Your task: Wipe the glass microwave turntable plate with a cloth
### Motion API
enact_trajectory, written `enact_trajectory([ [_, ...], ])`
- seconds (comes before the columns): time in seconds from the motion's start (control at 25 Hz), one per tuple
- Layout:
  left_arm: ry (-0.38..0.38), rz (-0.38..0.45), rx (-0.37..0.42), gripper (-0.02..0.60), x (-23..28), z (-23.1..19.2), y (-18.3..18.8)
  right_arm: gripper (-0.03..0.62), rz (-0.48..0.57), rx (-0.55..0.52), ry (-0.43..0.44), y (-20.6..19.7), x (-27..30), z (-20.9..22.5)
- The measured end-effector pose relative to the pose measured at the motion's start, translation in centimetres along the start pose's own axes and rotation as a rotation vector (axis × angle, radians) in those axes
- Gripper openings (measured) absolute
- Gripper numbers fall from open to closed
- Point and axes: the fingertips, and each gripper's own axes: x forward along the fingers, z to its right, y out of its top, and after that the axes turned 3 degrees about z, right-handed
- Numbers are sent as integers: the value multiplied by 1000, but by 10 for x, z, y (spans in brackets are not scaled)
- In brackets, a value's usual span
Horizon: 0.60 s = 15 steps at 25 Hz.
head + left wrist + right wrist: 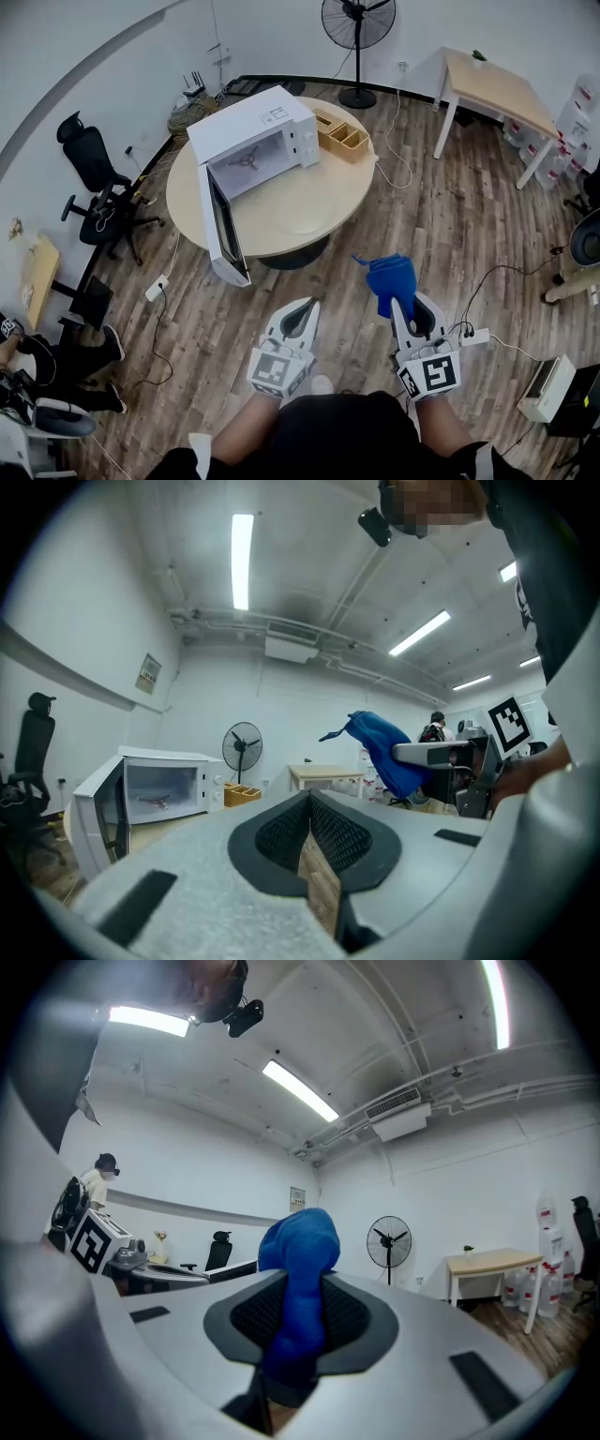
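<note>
Right gripper (pixel 401 309) clamps a blue cloth (pixel 389 275); left gripper (pixel 305 309) is closed, empty. Wiping hasn't begun: next, bring the cloth to the plate (pixel 302 218) near the table's (pixel 192 202) front edge.

The round table (pixel 352 187) stands on the wood-plank floor (pixel 450 234). It carries a white microwave (pixel 258 131) at 11 o'clock with its door (pixel 225 230) swung open toward 7 o'clock, a wooden organizer (pixel 342 136) at 1 o'clock just beside the microwave, and a faintly visible clear glass plate (pixel 305 214) at 5 o'clock. Around the round table, the floor carries a pedestal fan (pixel 358 23) at 12 o'clock, a rectangular table (pixel 497 89) at 2 o'clock, a black office chair (pixel 94 178) at 9 o'clock and a power strip (pixel 156 287) at 8 o'clock.
</note>
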Motion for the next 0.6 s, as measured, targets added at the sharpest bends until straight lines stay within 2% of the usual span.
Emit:
enact_trajectory([
  [0.28, -19, -10, -4, 6, -1, -41, -6, 83, -31, 3, -45, -15, 29, -11],
  [0.6, -14, -7, -25, 6, 21, -73, -9, 83, -37, -5, -52, -18, 65, -2],
])
